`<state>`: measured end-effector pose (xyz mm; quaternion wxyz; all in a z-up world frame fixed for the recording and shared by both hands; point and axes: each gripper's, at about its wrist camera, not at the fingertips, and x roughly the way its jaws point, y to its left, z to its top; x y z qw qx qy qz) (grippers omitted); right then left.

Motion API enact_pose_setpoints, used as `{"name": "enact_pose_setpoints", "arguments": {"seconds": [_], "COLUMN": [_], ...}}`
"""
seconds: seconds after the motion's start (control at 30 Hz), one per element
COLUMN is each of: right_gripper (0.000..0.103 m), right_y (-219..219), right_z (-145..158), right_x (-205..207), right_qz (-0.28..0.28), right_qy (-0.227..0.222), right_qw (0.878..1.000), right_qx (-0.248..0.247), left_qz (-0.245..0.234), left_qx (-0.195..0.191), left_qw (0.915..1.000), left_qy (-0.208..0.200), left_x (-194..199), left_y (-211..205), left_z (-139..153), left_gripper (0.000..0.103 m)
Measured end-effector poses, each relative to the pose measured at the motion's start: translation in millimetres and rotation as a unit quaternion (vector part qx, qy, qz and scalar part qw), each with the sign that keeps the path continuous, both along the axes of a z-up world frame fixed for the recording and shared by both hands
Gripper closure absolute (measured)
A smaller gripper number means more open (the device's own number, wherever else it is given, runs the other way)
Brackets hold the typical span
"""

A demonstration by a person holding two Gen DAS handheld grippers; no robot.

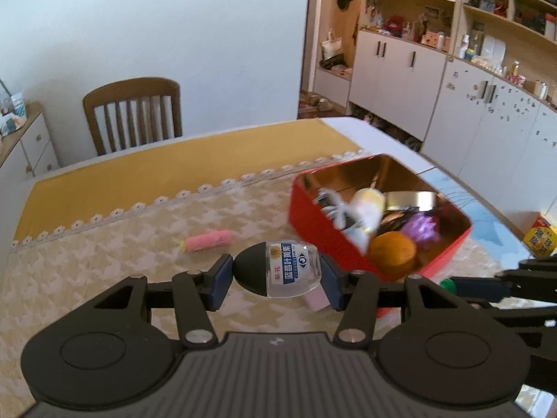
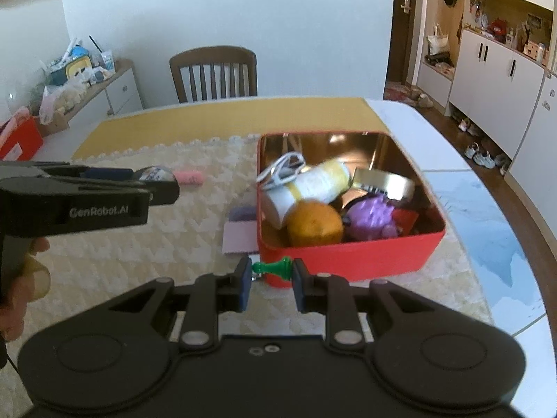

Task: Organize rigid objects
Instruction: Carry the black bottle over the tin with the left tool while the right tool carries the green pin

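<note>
Left tongs [image 1: 276, 280] clamp a clear, black-capped bottle [image 1: 278, 270] at frame centre. Right tongs [image 2: 271, 284] pinch a glossy green pawn [image 2: 271, 267] before the red tin [image 2: 351, 257] on the quilted table [image 2: 139, 261].

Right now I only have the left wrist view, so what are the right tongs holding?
Observer: The right tongs are shut on a small green chess pawn, lying crosswise between the pads.
Operator: What is that pale thing behind my bottle?
Observer: A flat pinkish card on the cloth, against the red tin's left wall.
Operator: Anything in the tin behind the purple toy?
Observer: Yes, something red sits by the right wall.
</note>
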<state>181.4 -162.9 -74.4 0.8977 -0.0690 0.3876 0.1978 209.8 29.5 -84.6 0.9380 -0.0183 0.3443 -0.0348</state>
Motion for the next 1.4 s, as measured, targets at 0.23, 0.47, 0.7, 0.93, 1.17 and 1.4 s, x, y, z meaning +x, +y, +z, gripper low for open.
{"name": "enact_pose_setpoints", "arguments": {"seconds": [0.23, 0.47, 0.7, 0.93, 1.17, 1.4], "right_gripper": [0.08, 0.08, 0.08, 0.08, 0.08, 0.08], "right_y": [-17.0, -37.3, -59.9, -77.3, -86.4, -90.7], "right_z": [18.5, 25.7, 29.7, 20.3, 5.0, -8.9], "right_x": [6.4, 17.6, 37.7, 61.8, 85.8, 101.4], "right_qz": [0.006, 0.013, 0.018, 0.043, 0.063, 0.083], "right_qy": [-0.019, -0.03, -0.037, -0.022, -0.002, 0.013], "right_qw": [1.0, 0.999, 0.999, 0.999, 0.998, 0.996], "right_qx": [0.012, 0.018, 0.015, 0.007, 0.001, -0.004], "left_qz": [-0.026, -0.042, -0.046, -0.051, -0.039, -0.022], "left_qx": [0.001, 0.011, 0.017, 0.036, 0.057, 0.044], "left_qw": [0.9996, 0.9989, 0.9987, 0.998, 0.9973, 0.9974], "left_qy": [-0.011, -0.019, -0.012, 0.007, 0.025, 0.052], "left_x": [-1.1, 12.5, 40.0, 79.1, 117.1, 154.0], "left_y": [-26.7, -55.0, -81.4, -106.7, -122.3, -129.1], "left_z": [22.0, 38.6, 43.5, 30.6, 11.2, -5.9], "left_gripper": [0.05, 0.05, 0.05, 0.05, 0.049, 0.049]}}
